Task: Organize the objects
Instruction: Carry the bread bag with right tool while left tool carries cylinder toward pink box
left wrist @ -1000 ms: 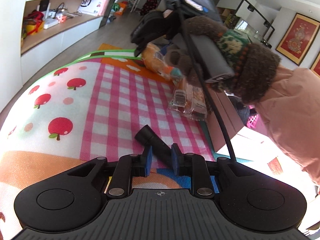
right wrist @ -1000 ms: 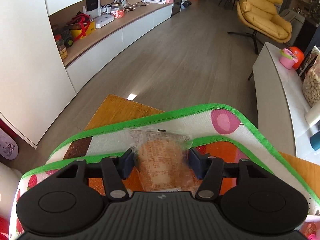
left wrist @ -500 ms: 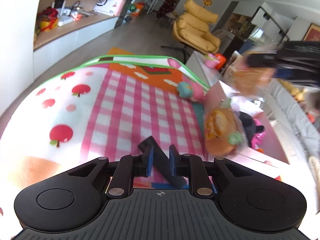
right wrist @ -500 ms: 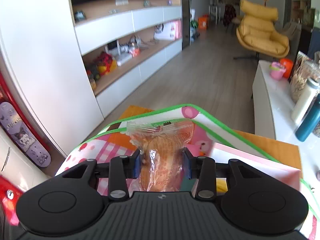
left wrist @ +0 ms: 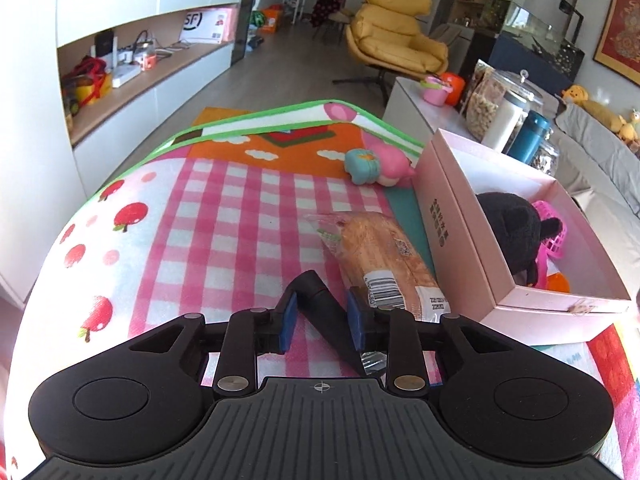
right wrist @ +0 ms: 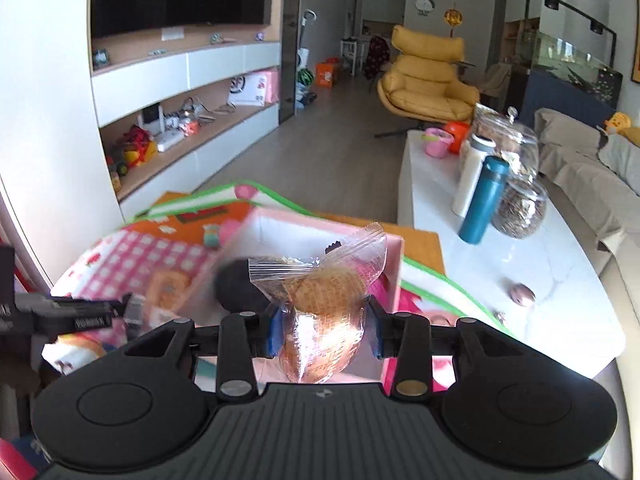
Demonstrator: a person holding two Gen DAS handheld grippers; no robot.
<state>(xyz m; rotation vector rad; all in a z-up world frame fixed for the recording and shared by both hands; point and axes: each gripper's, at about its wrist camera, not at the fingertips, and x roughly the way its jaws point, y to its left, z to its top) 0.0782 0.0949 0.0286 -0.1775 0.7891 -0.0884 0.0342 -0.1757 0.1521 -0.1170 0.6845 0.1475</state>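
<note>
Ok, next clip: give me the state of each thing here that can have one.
Left tool: around black tube, grip unclear.
Right tool: shut on bagged pastry, lifted.
Pink box: open, black plush inside.
Wrapped bread: sealed, lying on mat.

Ahead of your left gripper (left wrist: 322, 316) lay a checked, apple-printed play mat (left wrist: 224, 216) carrying a wrapped bread packet (left wrist: 380, 252) just right of its fingers, a pink box (left wrist: 444, 216) further right, and a pink-and-teal toy (left wrist: 372, 166) far ahead beside the box.
</note>
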